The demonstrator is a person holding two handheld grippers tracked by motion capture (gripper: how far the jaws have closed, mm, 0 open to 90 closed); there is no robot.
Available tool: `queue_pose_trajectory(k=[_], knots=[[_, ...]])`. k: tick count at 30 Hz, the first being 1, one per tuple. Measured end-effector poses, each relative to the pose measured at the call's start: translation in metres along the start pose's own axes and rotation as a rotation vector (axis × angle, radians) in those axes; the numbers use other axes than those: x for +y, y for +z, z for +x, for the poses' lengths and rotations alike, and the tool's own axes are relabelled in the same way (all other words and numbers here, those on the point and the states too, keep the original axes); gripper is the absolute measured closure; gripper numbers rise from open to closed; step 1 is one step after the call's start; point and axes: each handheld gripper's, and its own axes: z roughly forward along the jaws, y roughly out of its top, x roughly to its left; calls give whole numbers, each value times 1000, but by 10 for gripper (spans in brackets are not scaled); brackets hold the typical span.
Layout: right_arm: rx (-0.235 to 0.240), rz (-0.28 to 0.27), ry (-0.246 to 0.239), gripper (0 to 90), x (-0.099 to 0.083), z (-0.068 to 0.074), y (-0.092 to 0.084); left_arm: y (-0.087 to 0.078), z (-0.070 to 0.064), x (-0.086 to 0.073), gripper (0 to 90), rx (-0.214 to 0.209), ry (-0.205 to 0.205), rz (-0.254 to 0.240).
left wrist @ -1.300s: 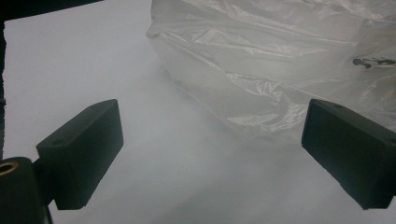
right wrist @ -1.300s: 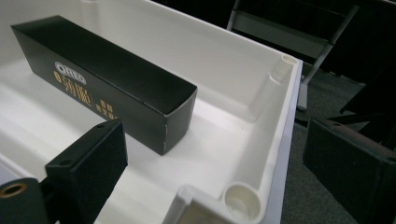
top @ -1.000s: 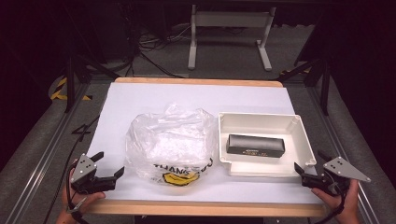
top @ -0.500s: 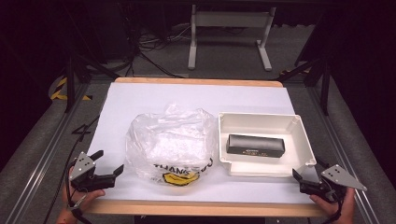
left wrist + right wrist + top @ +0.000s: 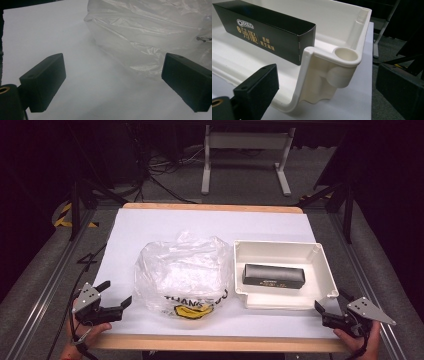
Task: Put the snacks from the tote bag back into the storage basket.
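White plastic makes up the tray (image 5: 280, 251) I take as my landmark; it sits on the white sheet (image 5: 165, 225) covering the tabletop (image 5: 210, 342). Inside the tray lies a black Oreo box (image 5: 273, 276), flat on its long side, closer to the tray's near wall than to its far one. In the right gripper view the box (image 5: 265, 27) shows gold lettering on its side, and its end points toward the tray's near right corner (image 5: 329, 65), where a round moulded socket sits in the rim.

Just left of the tray, touching or nearly touching its left wall, a crumpled clear plastic bag (image 5: 182, 272) rests on the sheet, with dark "THANK" print and a yellow mark on its near edge.

My right gripper (image 5: 325, 314) hovers just off the tray's near right corner, jaws spread wide with nothing between them; in its own view that corner stands between the two jaws without touching either.

My left gripper (image 5: 116, 296) is well to the left of the tray, beyond the bag, at the bag's near left side. Its jaws are also wide apart and empty; in the left gripper view the bag (image 5: 155, 35) lies ahead, close to one jaw, though I cannot tell whether they touch.
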Motion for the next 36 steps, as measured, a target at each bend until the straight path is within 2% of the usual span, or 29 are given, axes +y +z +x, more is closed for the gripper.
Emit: queue_pose_trajectory(k=[15, 36], knots=[[-9, -3, -7, 58, 1, 1, -1, 0, -5, 4, 63, -3, 26, -13], [-9, -47, -14, 60, 6, 1, -8, 2, -7, 7, 63, 5, 24, -9]])
